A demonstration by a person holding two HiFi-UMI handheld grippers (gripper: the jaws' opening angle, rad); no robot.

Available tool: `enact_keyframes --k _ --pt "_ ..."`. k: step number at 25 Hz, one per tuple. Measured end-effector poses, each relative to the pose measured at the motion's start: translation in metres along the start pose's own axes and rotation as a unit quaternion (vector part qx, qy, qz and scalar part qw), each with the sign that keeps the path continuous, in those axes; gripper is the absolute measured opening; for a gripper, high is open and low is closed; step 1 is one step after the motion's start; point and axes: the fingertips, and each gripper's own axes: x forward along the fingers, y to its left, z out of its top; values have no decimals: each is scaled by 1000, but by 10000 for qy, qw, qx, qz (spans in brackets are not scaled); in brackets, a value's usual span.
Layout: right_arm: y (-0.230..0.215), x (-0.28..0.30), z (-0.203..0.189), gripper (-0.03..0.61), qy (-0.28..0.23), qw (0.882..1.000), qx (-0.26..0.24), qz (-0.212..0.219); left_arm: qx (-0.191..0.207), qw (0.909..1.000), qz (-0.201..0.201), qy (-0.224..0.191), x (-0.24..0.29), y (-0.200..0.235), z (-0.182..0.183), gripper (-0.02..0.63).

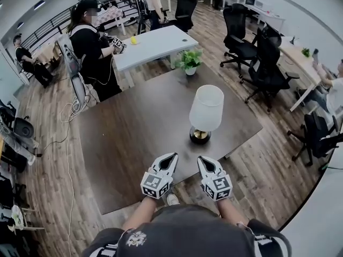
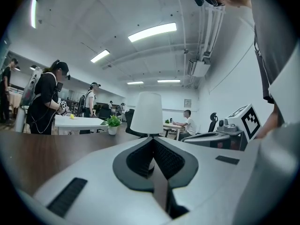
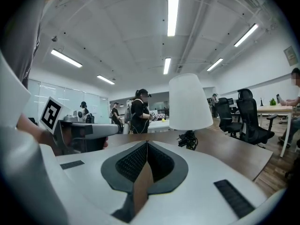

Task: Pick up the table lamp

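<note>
Left gripper (image 1: 174,156) and right gripper (image 1: 201,159), low in the frame, both have their jaws pressed together and empty. They are near the lamp (image 1: 206,108), which stands upright at centre right on the dark table (image 1: 128,138), but not touching it. A clean lift likely calls for parting the jaws first, then closing low near the base (image 1: 200,136) and keeping it upright. A plant (image 1: 188,61) stands behind the lamp. Nothing lies between lamp and grippers. A person (image 1: 92,44) works at upper left.
</note>
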Motion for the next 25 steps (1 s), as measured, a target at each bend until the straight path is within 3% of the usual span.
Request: enact_keyframes --k 3,9,25 --pt "-1 17 2 26 86 9999 -119 -48 41 10000 29 -68 1 20 4 8" --pt "-18 32 18 26 -246 9962 -449 -703 38 9999 -33 -91 6 49 3 8" --pt "-89 70 -32 26 231 9914 -137 -1281 -158 9994 -58 311 64 70 -33 8"
